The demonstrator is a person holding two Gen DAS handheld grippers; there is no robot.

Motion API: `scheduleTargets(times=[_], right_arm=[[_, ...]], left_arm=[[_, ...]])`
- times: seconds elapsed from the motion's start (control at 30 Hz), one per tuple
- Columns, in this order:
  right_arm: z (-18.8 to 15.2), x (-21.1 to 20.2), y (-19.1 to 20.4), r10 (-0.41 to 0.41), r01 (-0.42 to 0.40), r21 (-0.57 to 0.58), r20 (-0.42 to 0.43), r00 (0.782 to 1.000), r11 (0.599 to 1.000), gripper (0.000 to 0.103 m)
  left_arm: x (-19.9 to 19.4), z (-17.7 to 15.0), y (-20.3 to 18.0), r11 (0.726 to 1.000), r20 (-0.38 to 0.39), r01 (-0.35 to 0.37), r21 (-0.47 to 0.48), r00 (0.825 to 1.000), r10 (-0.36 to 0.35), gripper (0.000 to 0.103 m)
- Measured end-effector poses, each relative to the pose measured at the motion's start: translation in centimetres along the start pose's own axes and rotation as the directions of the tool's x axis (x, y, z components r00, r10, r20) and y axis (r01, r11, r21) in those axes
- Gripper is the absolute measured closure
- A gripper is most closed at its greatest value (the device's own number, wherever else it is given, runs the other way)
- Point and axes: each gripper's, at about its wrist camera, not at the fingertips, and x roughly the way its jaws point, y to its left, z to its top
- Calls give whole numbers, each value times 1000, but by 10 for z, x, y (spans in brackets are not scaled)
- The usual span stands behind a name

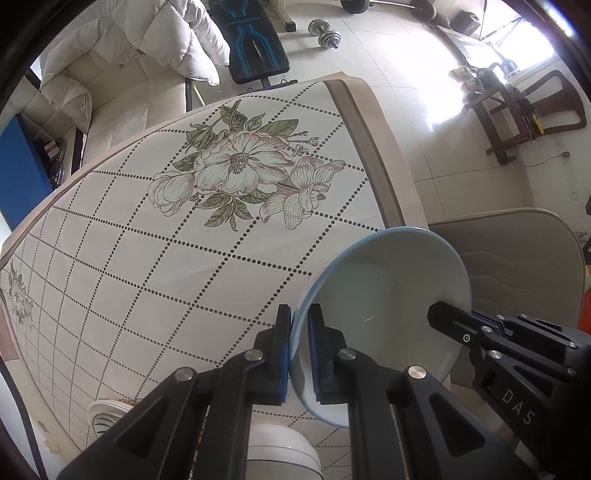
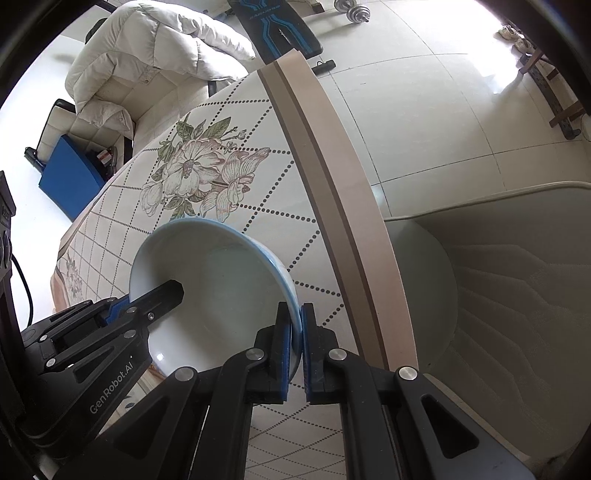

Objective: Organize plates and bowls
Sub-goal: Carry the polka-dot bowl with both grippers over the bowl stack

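Observation:
A pale blue bowl (image 1: 388, 295) is held in the air above the floral tablecloth (image 1: 147, 258), near the table's right edge. My left gripper (image 1: 300, 354) is shut on its left rim. My right gripper (image 2: 297, 347) is shut on the opposite rim; the bowl (image 2: 221, 288) shows in the right wrist view too. Each gripper shows in the other's view, the right gripper (image 1: 480, 332) and the left gripper (image 2: 147, 306). A white bowl (image 1: 284, 450) and a patterned plate (image 1: 107, 413) lie on the table below the left gripper.
A grey padded chair (image 2: 498, 295) stands just past the table's right edge (image 2: 332, 192). A sofa with a white duvet (image 1: 129, 55), a weight bench (image 1: 255, 40) and dumbbells (image 1: 325, 33) lie beyond the far edge.

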Motion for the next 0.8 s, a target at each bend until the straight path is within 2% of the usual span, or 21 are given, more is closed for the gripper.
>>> scheduleTargets(times=[0.3, 0.47, 0.8], right_arm=[[-40, -29, 31, 8, -7, -33, 28, 1000, 999, 96], [-68, -39, 46, 11, -9, -58, 33, 999, 998, 96], [-135, -33, 75, 8, -8, -121, 4, 1000, 993, 96]], left_arm=[[-34, -34, 9, 1000, 33, -12, -2, 999, 12, 96], [-47, -64, 19, 1000, 37, -18, -9, 999, 18, 96], [-51, -128, 51, 999, 15, -18, -39, 1000, 18, 96]])
